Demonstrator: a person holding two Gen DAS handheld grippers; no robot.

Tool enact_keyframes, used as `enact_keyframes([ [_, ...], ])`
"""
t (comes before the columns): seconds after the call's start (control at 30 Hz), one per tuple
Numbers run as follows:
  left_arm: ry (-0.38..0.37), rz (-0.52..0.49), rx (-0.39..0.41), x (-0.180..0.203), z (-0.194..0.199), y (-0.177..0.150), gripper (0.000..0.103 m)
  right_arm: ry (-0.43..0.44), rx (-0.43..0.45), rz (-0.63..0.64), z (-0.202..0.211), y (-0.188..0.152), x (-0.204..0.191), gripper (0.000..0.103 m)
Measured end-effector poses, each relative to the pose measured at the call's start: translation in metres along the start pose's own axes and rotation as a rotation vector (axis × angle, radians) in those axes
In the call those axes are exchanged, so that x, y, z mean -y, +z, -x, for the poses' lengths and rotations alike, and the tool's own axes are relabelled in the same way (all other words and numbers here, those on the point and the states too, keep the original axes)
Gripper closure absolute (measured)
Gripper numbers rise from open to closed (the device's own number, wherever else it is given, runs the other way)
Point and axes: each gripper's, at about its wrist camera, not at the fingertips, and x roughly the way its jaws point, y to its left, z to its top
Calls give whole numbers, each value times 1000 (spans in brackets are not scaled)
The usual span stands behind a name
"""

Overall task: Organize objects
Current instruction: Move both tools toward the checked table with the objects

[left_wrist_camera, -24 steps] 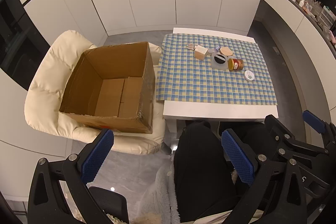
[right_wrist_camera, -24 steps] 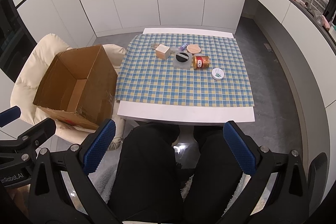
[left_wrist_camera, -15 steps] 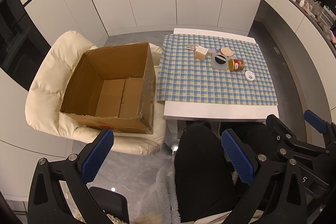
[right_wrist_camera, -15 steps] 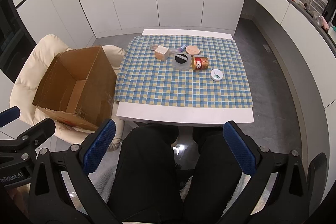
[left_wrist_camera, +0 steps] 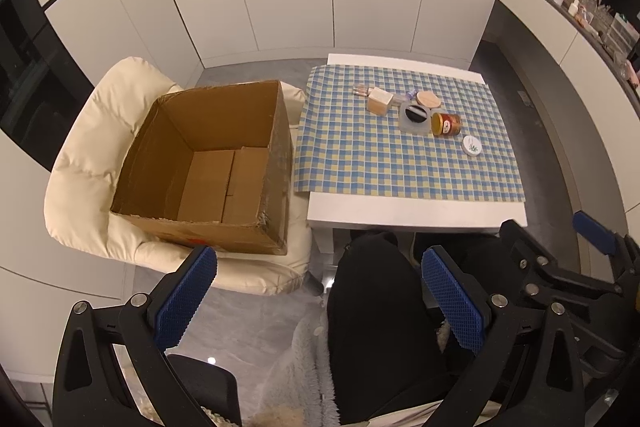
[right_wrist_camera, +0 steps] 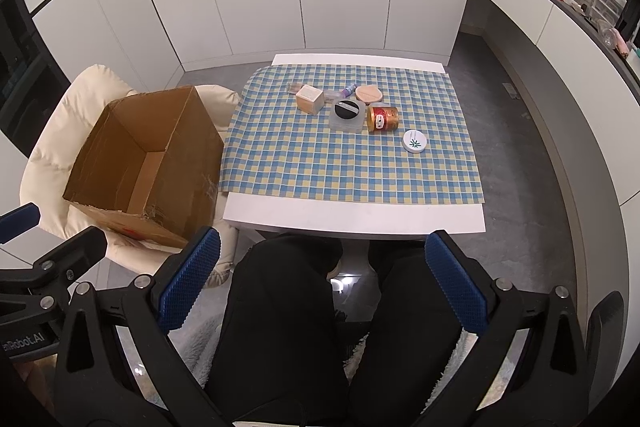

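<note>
While both of my tools hang low over the person's lap [right_wrist_camera: 280,327], neither holds anything: the left gripper [left_wrist_camera: 316,301] has its jaws spread wide with only a dark trouser leg and floor showing between the blue pads, and the right gripper [right_wrist_camera: 322,285] stands just as wide over the knees. Beyond the knees comes the near white edge of the table [right_wrist_camera: 352,219], then the checked cloth [right_wrist_camera: 340,163], bare across its near half. Everything I have to sort sits in a loose cluster toward the far side of that cloth, ahead of and well apart from both sets of jaws: a white round tin [right_wrist_camera: 414,141] nearest and farthest right, a red jar [right_wrist_camera: 383,119] lying on its side with its long axis running left to right, a clear case with a black disc [right_wrist_camera: 347,115], a small tan cube [right_wrist_camera: 310,99], and a round beige puff [right_wrist_camera: 368,93] at the back. Left of the table, an open cardboard box [left_wrist_camera: 208,163] rests on a cream chair [left_wrist_camera: 88,163], seemingly empty. I judge the right gripper is better placed for the cluster and the left for the box.
</note>
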Motion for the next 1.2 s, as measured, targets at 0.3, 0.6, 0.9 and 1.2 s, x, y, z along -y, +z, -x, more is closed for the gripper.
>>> enact_keyframes([
  [0.3, 10, 7, -2, 8, -2, 2, 1, 8, 6, 5, -3, 3, 5, 0],
  [0.6, 16, -4, -13, 23, -8, 3, 1, 7, 7, -3, -8, 5, 17, 0],
  [0.9, 46, -5, 9, 47, -10, 6, 1, 1, -1, -20, -12, 7, 41, 0],
  [1.2, 24, -53, 7, 87, -10, 11, 1, -20, 9, -76, -12, 10, 81, 0],
])
